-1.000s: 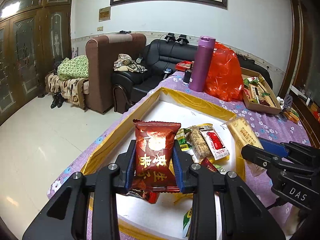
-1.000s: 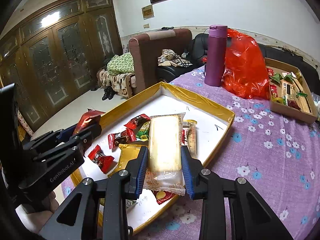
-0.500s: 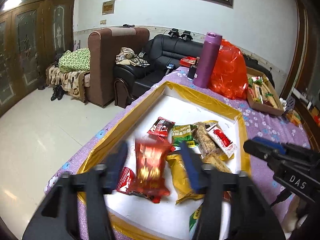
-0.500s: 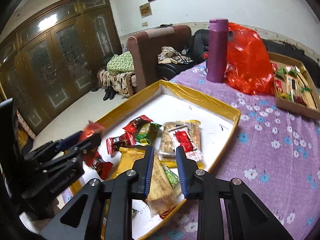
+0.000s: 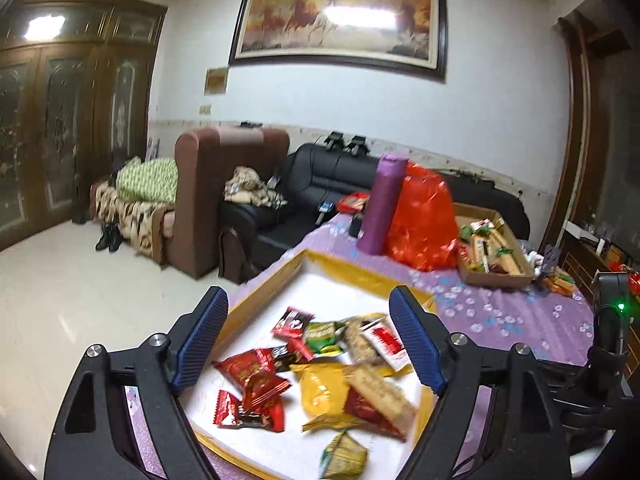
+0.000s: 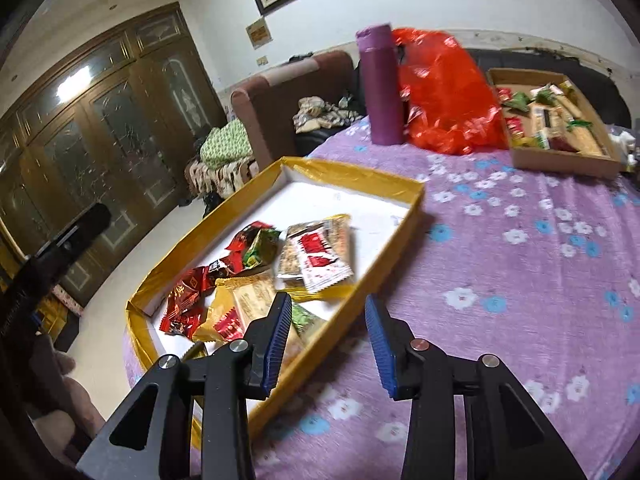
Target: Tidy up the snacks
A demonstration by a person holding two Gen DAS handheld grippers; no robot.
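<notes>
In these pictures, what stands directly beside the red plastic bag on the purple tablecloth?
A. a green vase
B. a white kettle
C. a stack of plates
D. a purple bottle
D: the tall purple bottle stands upright right next to the red plastic bag on the flowered purple tablecloth, at the far end from the gold-edged tray.

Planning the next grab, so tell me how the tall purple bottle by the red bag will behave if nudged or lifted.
The purple bottle stands upright, tall and narrow, so a high push would probably tip it, and once down it may roll. Its smooth, hard-looking wall may slip between tool fingers. The red bag right beside it looks thin and crinkly and would likely give little support.
</notes>
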